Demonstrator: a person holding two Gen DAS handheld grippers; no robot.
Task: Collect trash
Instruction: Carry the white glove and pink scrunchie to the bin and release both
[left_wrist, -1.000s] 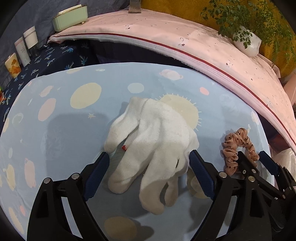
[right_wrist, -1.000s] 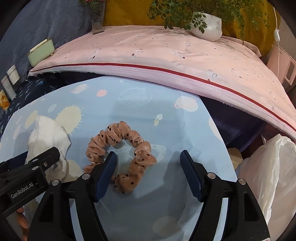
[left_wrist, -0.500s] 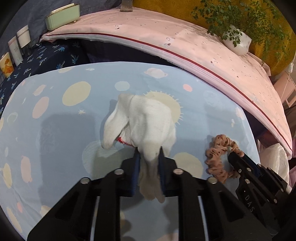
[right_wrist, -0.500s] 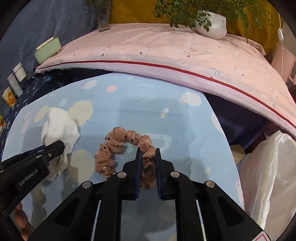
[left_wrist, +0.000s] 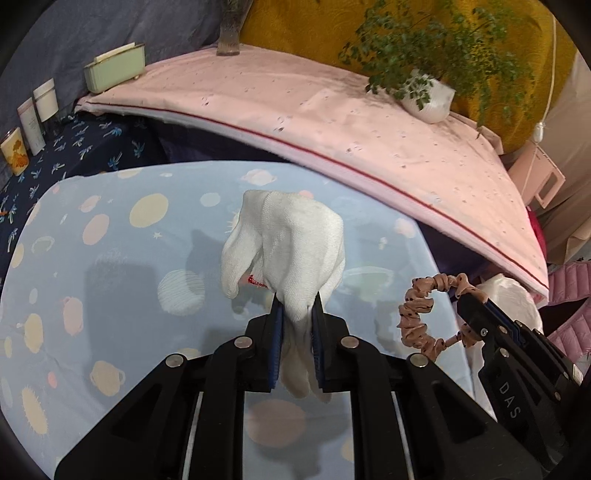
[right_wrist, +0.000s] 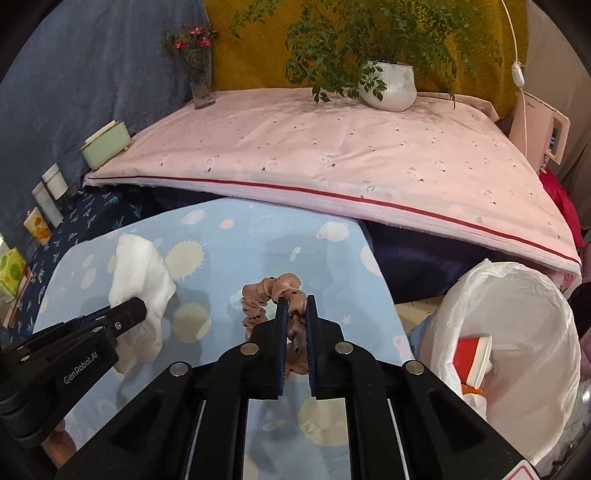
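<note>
Item held, left: white glove (left_wrist: 291, 236), centre of the left wrist view, pinched by its fingers in the left gripper (left_wrist: 297, 321), jaws closed tight on the cloth, cuff hanging clear of the blue planet-print cloth (left_wrist: 110, 258). Item held, right: brown dotted scrunchie (right_wrist: 280, 295), centre of the right wrist view, clamped in the right gripper (right_wrist: 295, 310), jaws nearly together. Receptacle: white trash bag (right_wrist: 517, 332), lower right, mouth open, a red-and-white item already inside. Status, judged: both pieces picked up; carrying over and dropping into the bag remain.
</note>
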